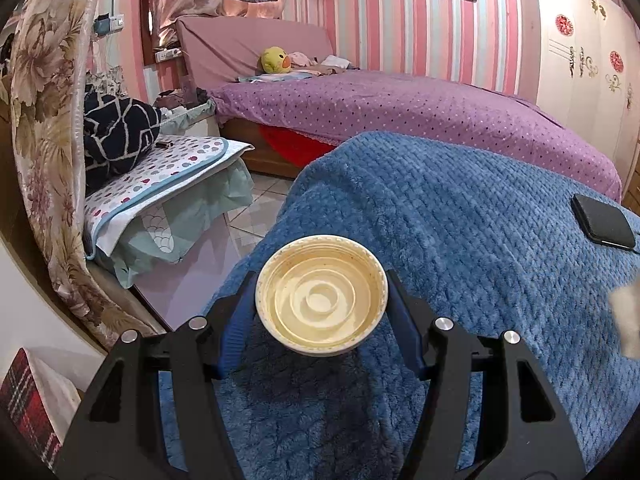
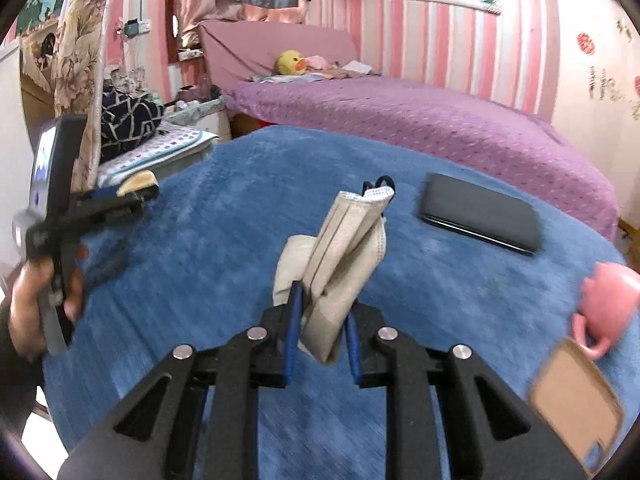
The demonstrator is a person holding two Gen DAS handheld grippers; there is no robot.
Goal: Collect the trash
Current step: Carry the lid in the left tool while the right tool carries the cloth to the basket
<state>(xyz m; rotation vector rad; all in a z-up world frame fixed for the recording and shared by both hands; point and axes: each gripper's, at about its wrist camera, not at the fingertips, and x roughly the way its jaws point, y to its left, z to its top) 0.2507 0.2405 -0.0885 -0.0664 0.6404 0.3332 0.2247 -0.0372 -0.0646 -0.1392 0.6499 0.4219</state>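
Right up close, the right gripper [image 2: 320, 330] has its fingers pinched narrow on a crumpled face mask [image 2: 344, 256], lifted off the blue blanket [image 2: 240, 184]. Over on the left, the left gripper [image 1: 322, 316] is about half open, clamped round a paper cup [image 1: 321, 294] with its mouth facing up. Looks like the pickup's done, so I'd guess next is swinging the mask left over the cup and dropping it in.
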